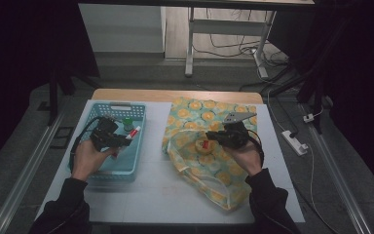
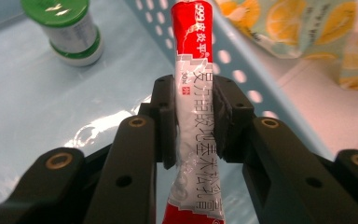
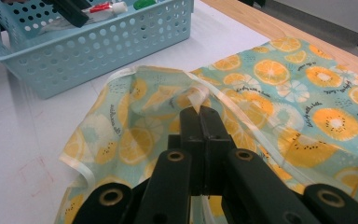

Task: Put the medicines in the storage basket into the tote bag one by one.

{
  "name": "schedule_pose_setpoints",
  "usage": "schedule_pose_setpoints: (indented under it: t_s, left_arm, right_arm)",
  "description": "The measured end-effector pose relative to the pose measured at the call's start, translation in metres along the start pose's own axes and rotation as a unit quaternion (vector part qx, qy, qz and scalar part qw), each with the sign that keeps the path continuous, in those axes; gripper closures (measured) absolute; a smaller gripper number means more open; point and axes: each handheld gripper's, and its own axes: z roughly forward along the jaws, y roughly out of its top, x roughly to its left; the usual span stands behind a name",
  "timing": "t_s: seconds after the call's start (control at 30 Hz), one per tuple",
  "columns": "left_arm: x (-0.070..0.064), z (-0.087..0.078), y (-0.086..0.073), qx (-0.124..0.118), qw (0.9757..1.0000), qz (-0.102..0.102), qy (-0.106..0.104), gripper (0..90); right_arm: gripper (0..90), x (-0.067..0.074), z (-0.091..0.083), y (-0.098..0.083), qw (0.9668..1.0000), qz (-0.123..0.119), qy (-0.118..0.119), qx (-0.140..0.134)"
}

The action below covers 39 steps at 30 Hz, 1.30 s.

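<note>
The left gripper [image 2: 193, 119] has its fingers [image 2: 164, 123] closed on a red-and-white ointment tube [image 2: 193, 93], gripped across its middle and lifted above the floor of the light-blue perforated basket [image 1: 95, 170] that sits toward the left edge of the worktop [image 1: 151, 195]. A small white bottle with a green cap [image 2: 70, 28] stands in the far part of the same basket, apart from the tube. The right gripper [image 3: 200, 116] has its fingers pressed fully together on the rim of the orange-slice print fabric bag [image 3: 307, 107], which lies right of the basket, and holds that edge raised so the mouth gapes toward the basket.

This looks like the carrying step: tube picked, bag held open. The next move likely calls for bringing the tube clear over the basket's right wall, across the bare strip of worktop, then pointing it into the opening while the right hand keeps the rim up, and releasing only once the tube is well inside.
</note>
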Motion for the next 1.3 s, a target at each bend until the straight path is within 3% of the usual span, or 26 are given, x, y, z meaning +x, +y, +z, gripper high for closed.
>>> schedule_pose_setpoints:
  t_s: [0.27,0.5,0.7,0.87,1.0,1.3]
  left_arm:
    - [-0.023,-0.008,0.008,-0.014,0.9996,0.023,-0.007,71.2]
    - [-0.046,-0.008,0.016,-0.017,0.9985,0.045,-0.026,71.2]
    - [-0.066,0.002,0.022,-0.015,0.9967,0.061,-0.052,71.2]
    - [-0.086,0.011,0.029,-0.016,0.9936,0.080,-0.078,72.7]
    - [-0.099,0.018,0.035,-0.013,0.9922,0.094,-0.082,72.8]
    - [-0.111,0.034,0.045,-0.006,0.9905,0.099,-0.095,72.9]
  right_arm:
    - [90.0,0.000,0.000,0.000,1.0000,0.000,0.000,0.000]
    - [90.0,0.000,-0.001,0.000,1.0000,0.000,0.001,-0.001]
    - [90.0,0.000,-0.001,0.000,1.0000,0.000,0.001,-0.001]
    - [90.0,0.000,-0.001,0.001,1.0000,0.000,0.001,0.000]
    - [90.0,0.000,-0.001,0.001,1.0000,0.000,0.002,0.000]
    - [90.0,0.000,-0.001,0.001,1.0000,-0.001,0.001,0.000]
